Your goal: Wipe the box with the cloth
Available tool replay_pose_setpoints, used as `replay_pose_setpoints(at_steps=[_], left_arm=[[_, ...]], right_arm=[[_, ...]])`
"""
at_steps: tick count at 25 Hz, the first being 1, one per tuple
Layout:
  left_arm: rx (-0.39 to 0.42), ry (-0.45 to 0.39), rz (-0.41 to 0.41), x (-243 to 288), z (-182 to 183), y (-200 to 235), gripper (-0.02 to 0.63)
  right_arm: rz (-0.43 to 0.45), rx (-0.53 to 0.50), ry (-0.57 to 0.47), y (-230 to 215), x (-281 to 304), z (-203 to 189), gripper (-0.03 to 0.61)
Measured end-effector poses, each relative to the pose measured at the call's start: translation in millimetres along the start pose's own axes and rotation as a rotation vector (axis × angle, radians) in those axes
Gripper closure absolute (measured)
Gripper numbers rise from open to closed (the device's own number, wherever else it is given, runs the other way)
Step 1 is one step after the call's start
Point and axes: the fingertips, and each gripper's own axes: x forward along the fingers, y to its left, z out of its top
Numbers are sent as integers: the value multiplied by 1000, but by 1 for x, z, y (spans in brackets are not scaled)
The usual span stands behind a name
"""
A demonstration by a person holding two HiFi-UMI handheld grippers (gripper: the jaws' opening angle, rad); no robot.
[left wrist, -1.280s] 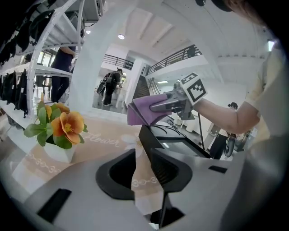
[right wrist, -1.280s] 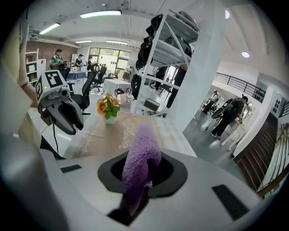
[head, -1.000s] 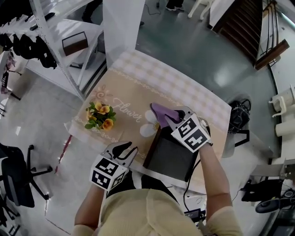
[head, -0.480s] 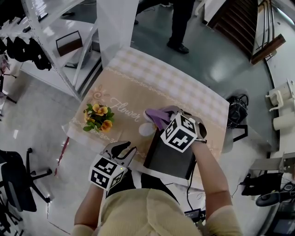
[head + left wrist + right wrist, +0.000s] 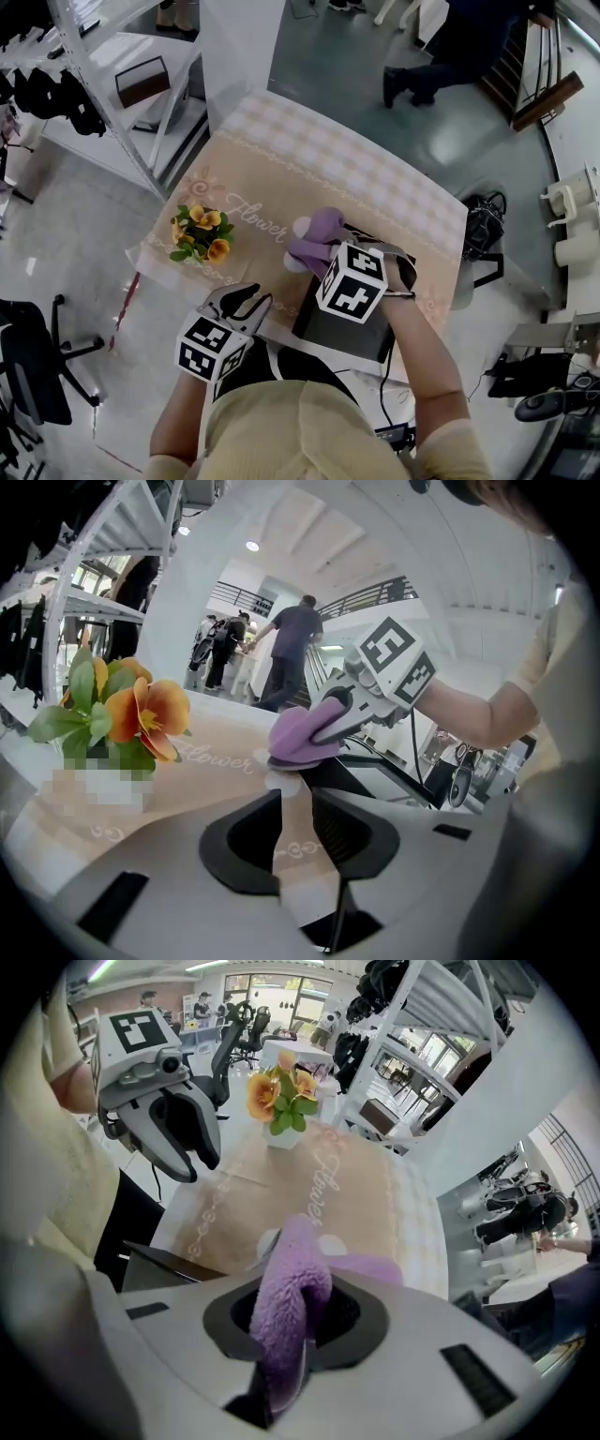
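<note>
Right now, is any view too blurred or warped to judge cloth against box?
Head view: sharp, evenly lit, edges bowed; fluffy purple cloth shows clearly at the far edge of the dark rectangular box. Left gripper view: heavy fisheye, dim corners. Right gripper view: cloth close-up, slightly soft; backdrop crisp.

Fuzzy purple cloth (image 5: 314, 239) – on dark box (image 5: 354, 334) corner.

Bright, even indoor light is flooding everything. A ceiling lamp (image 5: 251, 546) is glowing overhead in the left gripper view, and the glossy floor (image 5: 469, 150) is throwing back a pale sheen in the head view. Shadows are falling soft and faint. Both gripper views are bending hard at the edges, corners going black, and the purple cloth (image 5: 286, 1326) is blurring up close in the right one.
</note>
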Motion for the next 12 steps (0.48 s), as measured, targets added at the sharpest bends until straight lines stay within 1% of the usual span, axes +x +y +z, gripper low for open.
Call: replay_pose_setpoints(at_steps=[6,12], left_arm=[[-20,-10,31,-3,-3,2,499],[-33,-29,75,-8,-1,4,499]], right_arm=[[84,-20,-19,29,-6,5,509],[141,-53,-48,55,-14,11,509]])
